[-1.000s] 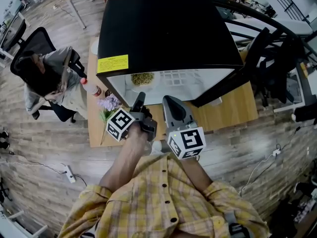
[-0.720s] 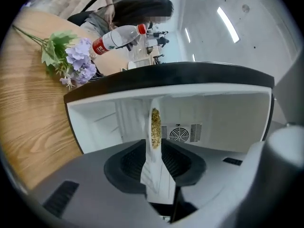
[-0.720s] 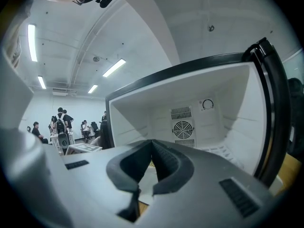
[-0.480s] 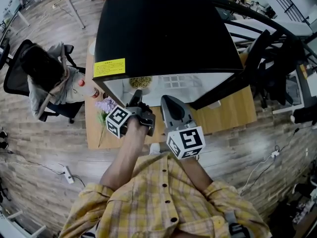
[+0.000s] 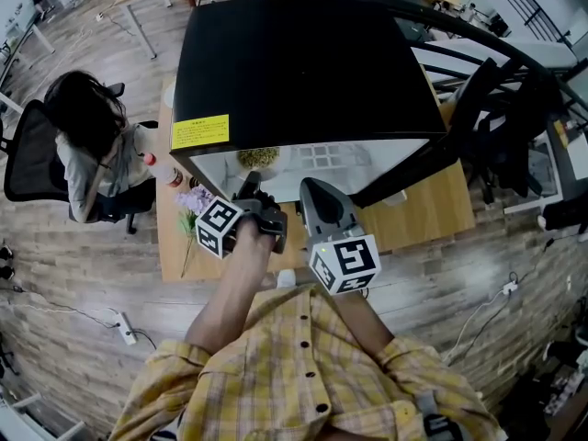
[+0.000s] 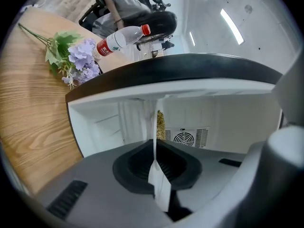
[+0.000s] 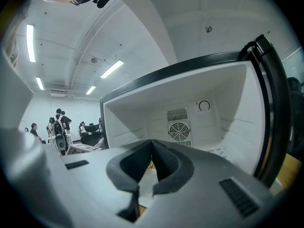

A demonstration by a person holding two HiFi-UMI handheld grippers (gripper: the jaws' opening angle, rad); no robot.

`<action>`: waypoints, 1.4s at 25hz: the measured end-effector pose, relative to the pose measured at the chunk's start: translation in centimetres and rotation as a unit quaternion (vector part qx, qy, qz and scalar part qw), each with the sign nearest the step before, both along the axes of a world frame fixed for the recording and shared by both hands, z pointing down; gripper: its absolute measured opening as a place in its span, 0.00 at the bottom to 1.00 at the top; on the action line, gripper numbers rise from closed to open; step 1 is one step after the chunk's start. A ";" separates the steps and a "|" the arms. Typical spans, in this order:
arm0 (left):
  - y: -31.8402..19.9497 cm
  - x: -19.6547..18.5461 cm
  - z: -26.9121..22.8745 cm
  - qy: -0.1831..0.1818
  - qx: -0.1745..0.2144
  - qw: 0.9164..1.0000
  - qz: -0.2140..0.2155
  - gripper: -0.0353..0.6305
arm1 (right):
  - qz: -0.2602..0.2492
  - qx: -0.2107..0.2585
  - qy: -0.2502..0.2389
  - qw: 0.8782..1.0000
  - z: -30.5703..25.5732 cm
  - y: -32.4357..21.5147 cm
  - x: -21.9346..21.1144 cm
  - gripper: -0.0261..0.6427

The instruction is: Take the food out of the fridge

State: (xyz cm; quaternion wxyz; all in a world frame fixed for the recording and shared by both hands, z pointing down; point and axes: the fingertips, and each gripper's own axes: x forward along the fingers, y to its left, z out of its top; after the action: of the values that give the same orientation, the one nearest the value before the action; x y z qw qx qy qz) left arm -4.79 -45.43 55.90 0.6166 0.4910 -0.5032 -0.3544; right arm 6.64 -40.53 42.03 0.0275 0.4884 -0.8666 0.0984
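A black mini fridge [image 5: 303, 62] stands on a wooden table [image 5: 423, 205], its door [image 5: 432, 145] swung open to the right. Inside the white cavity sits a plate of yellowish-green food [image 5: 260, 157] at the left. My left gripper [image 5: 253, 186] is shut and empty, just in front of the opening and pointed at the food. My right gripper [image 5: 312, 191] hangs beside it, also shut and empty. In the left gripper view the shut gripper [image 6: 155, 139] leaves only a slit with the food [image 6: 160, 122] behind it. The right gripper [image 7: 152, 141] faces the fridge's back wall [image 7: 190, 118].
A water bottle with a red cap [image 5: 163, 168] and a bunch of purple flowers [image 5: 195, 197] lie on the table left of the fridge. A person [image 5: 92, 145] sits in an office chair further left. Dark chairs and desks stand to the right.
Both grippers edged slightly closer to the fridge opening, still shut. The seated person at the left rolled backward and turned.
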 end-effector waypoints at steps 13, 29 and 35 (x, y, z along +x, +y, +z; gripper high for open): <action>1.8 -0.1 -1.5 0.010 0.011 1.000 0.009 0.08 | 0.001 -0.002 -0.007 1.000 0.1 0.9 -0.7 0.05; 5.7 1.3 -5.1 0.025 0.043 0.999 0.017 0.08 | 0.007 -0.001 -0.015 1.000 -0.3 3.6 0.4 0.05; 7.8 0.8 -5.8 0.029 0.053 0.998 0.018 0.08 | 0.013 0.000 -0.013 1.000 -0.1 5.2 0.0 0.05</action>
State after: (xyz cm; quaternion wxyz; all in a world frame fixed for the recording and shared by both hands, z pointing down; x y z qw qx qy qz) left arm -4.00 -37.67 50.05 0.6102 0.5212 -0.4571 -0.3835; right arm 6.68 -35.33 41.93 0.0144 0.4985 -0.8604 0.1051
